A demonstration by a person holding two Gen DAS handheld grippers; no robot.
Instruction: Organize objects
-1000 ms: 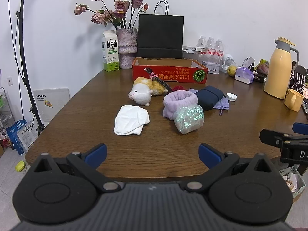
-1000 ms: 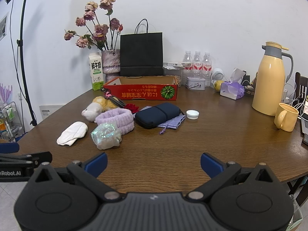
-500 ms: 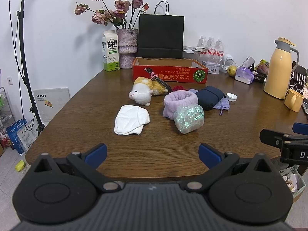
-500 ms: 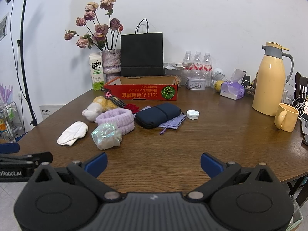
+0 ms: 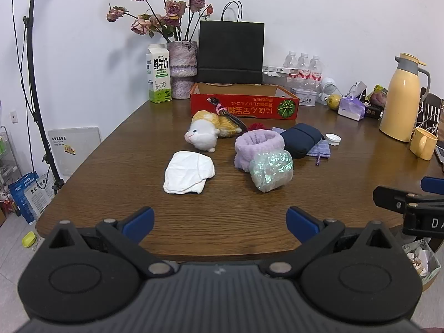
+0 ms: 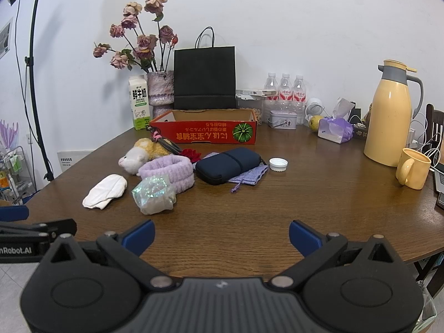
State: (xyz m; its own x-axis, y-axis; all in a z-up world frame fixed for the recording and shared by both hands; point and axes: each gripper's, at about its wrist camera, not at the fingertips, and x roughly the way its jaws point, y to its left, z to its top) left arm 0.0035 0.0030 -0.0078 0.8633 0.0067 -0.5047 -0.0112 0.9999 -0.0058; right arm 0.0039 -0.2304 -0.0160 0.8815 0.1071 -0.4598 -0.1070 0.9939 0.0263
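- The left gripper point(image 5: 220, 223) was held at the near edge of the wooden table point(image 5: 116, 166), its jaws spread wide and holding nothing.
- The right gripper point(image 6: 221, 233) was likewise spread wide and empty, at the same near edge, to the right of the left one.
- The loose objects lay in a cluster at mid-table, well apart from both grippers: a white mask point(image 5: 189, 172) on the left, a plush toy point(image 5: 206, 136) beyond it, and an iridescent bundle point(image 5: 271, 170) touching a purple headband point(image 5: 258, 145).
- A navy pouch point(image 6: 227, 165) rested partly on a lilac drawstring bag point(image 6: 251, 177) (a white cap point(image 6: 278, 164) lay just right of them).
- A red cardboard box point(image 6: 205, 130) stood open behind the cluster, at the far side.
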